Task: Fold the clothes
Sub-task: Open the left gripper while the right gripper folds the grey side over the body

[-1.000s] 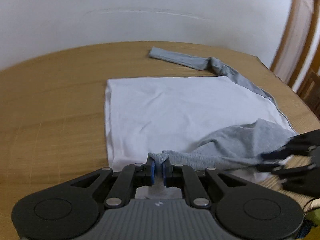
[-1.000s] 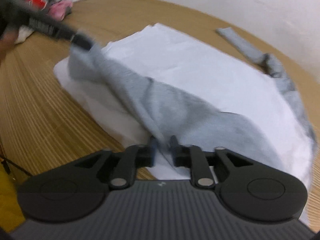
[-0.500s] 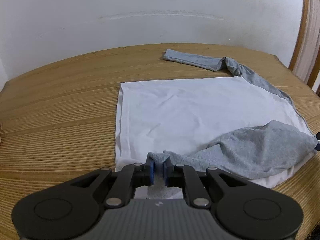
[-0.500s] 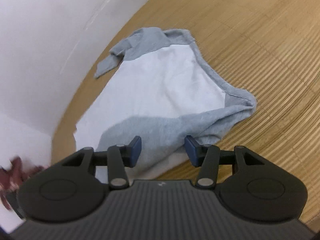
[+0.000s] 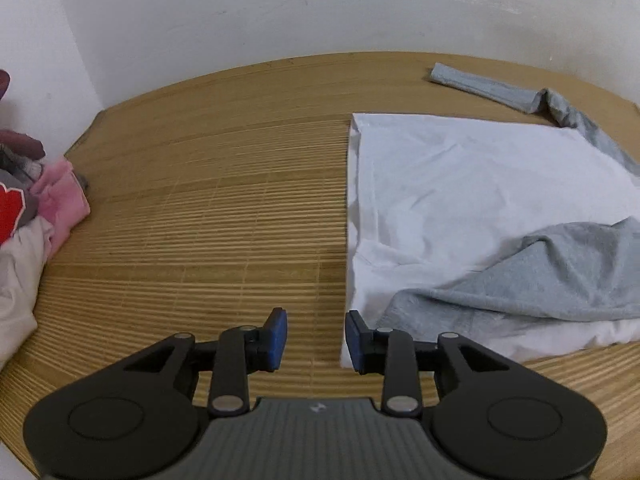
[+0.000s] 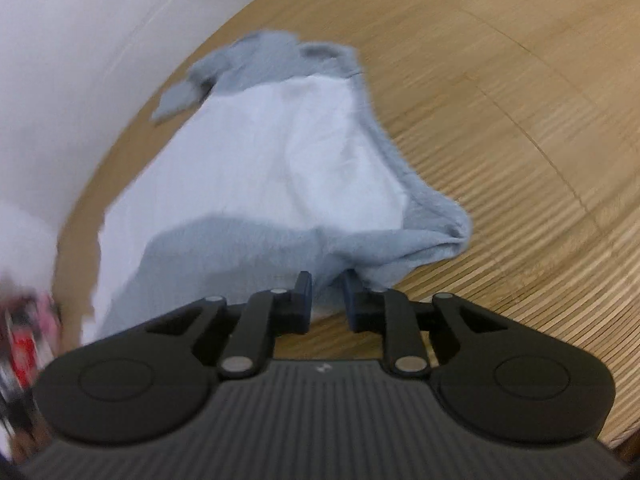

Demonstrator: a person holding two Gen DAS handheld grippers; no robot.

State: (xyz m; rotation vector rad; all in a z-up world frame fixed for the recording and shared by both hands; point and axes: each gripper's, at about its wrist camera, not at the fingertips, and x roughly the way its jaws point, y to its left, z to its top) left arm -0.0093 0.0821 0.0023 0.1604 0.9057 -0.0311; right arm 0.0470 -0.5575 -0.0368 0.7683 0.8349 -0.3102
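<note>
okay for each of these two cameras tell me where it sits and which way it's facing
Left wrist: on the left gripper, angled down at the bamboo mat beside the shirt; jaws opening, nothing between them.
Right wrist: on the right gripper, angled down at the gray sleeve; jaws closing around its fold.
Shared: the white-and-gray shirt, the mat, the clothes pile.

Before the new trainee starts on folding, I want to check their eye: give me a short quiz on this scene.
1. True or false: the left gripper has cloth between its pads.
2. Which sleeve lies folded across the white shirt: A) the near sleeve, B) the far sleeve?
3. What lies at the mat's left edge?

Key
1. False: its jaws are opening over bare mat, beside the shirt's edge.
2. A; the far sleeve stretches out on the mat.
3. A pile of clothes, pink, white and red.
</note>
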